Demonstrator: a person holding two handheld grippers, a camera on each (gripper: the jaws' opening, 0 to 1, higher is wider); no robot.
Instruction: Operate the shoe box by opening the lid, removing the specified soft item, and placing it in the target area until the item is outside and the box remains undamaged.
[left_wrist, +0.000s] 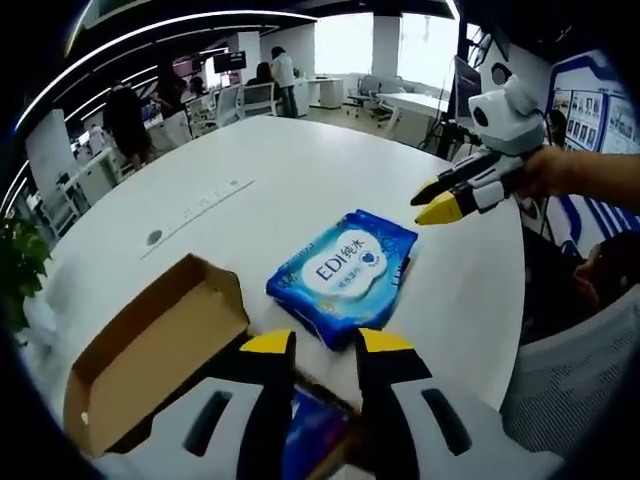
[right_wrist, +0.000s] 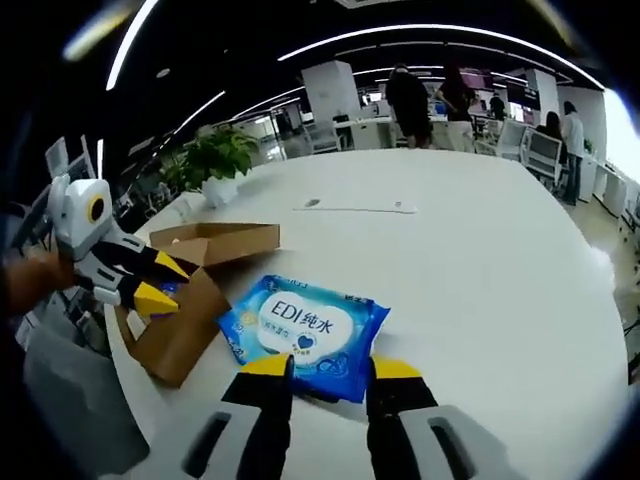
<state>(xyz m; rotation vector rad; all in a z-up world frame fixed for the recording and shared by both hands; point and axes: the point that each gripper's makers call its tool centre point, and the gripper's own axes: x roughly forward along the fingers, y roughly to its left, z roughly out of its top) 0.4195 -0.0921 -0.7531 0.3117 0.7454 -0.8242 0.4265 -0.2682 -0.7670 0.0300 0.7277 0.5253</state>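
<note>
Left gripper view, left to right: the open cardboard shoe box on the white table; my left gripper, jaws parted and holding nothing, over the box's near end; the blue wet-wipe pack lying flat on the table just beside the box; my right gripper above the table, tips nearly together, empty. Right gripper view: the pack lies just ahead of my right gripper's parted, empty jaws.
</note>
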